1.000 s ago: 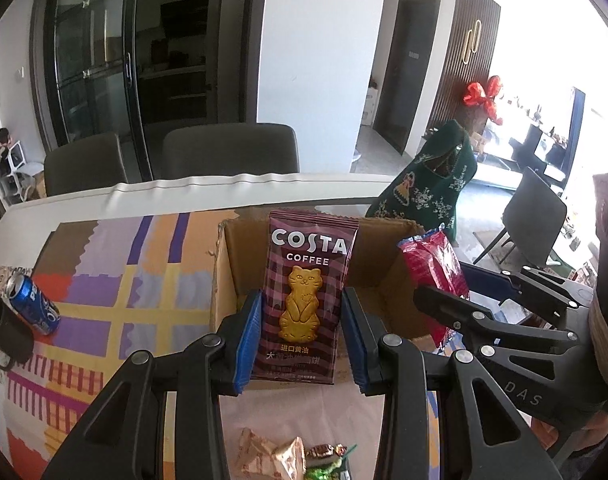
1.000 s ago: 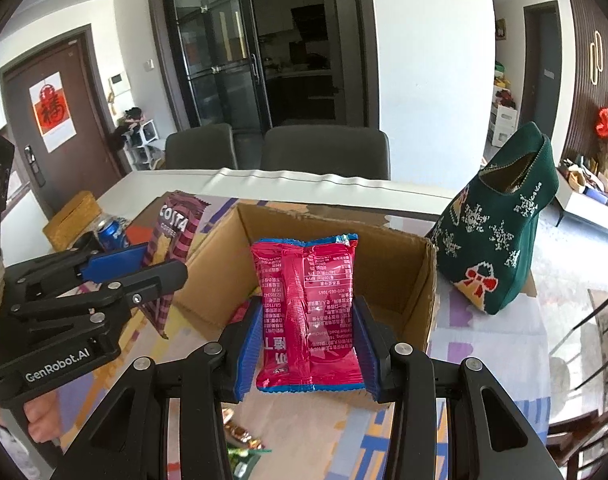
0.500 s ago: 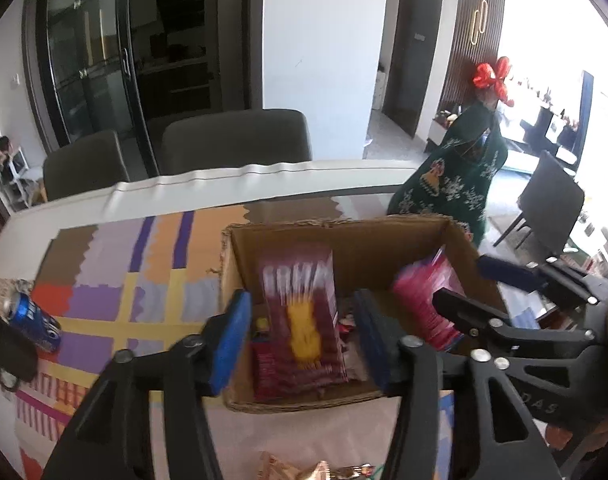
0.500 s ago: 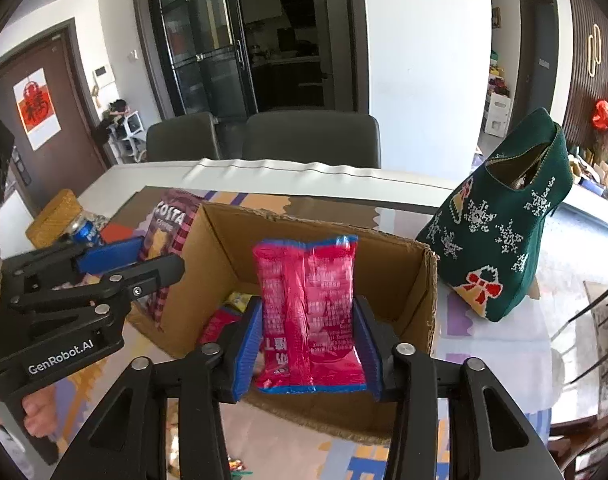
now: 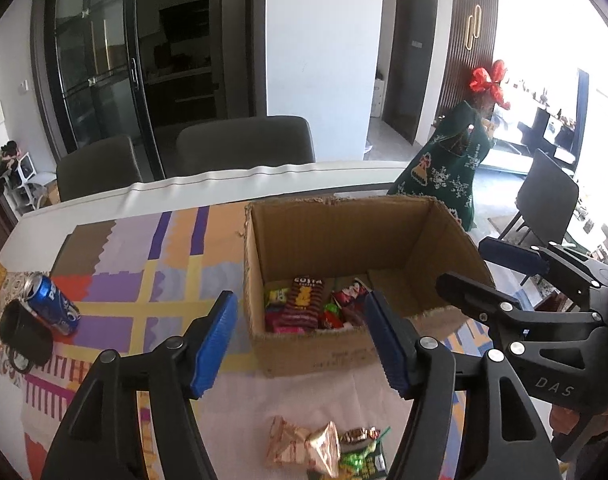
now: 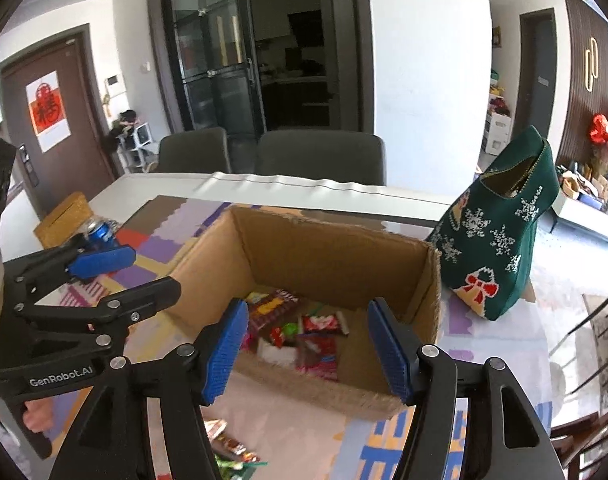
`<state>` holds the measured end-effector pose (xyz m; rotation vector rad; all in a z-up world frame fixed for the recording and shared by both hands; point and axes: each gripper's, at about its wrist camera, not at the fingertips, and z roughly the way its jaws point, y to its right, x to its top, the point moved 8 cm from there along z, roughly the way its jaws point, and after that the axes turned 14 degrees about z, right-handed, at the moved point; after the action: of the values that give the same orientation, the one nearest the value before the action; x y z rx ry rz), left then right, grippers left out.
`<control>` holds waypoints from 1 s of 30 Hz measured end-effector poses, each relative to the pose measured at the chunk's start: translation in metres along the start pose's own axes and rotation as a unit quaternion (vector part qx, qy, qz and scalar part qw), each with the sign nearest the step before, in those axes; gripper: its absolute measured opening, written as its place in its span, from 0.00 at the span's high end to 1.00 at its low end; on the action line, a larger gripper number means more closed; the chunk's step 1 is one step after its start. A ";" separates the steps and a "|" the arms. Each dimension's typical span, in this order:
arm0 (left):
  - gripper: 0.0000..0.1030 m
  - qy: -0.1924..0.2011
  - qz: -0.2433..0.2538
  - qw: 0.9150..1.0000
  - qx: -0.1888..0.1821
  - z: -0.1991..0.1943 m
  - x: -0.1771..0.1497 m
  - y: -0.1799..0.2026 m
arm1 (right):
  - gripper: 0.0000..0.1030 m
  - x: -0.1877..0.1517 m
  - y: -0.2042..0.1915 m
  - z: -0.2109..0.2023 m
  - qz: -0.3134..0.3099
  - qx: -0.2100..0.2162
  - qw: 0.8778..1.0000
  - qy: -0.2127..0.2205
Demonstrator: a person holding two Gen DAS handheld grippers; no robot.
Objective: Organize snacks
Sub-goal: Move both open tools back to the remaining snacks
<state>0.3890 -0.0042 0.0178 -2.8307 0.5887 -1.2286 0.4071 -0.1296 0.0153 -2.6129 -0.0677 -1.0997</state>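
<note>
An open cardboard box (image 5: 388, 236) (image 6: 424, 300) stands on the patterned tablecloth and holds several snack packets. The Costa Coffee packet (image 5: 304, 302) lies in it among them, and the red packet (image 6: 320, 354) lies there too. My left gripper (image 5: 304, 340) is open and empty, just in front of the box. My right gripper (image 6: 310, 348) is open and empty over the box's near edge; it also shows in the left wrist view (image 5: 492, 264). A few loose wrapped snacks (image 5: 324, 444) lie on the cloth below my left gripper.
A blue Pepsi can (image 5: 51, 298) lies beside a black mug (image 5: 23, 336) at the left. A green Christmas stocking bag (image 6: 500, 236) stands right of the box. Two grey chairs (image 5: 243, 144) stand behind the table's far edge.
Both grippers opened and let go: the Costa packet and the red packet dropped into the box. Both grippers have pulled back a little from the box.
</note>
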 end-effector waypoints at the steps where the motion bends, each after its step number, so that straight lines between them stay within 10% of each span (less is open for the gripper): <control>1: 0.35 0.001 -0.001 1.000 0.000 -0.004 -0.004 0.000 | 0.39 -0.003 -0.003 -0.004 -0.003 0.003 1.000 0.002; 30: 0.31 -0.063 0.011 0.997 -0.034 -0.010 -0.124 0.015 | 0.40 -0.144 -0.050 -0.005 -0.080 0.034 0.989 -0.120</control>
<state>0.2997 0.0250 -0.0651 -2.9206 0.6666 -1.0357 0.2942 -0.0727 -0.0705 -2.7027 -0.3679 -0.8078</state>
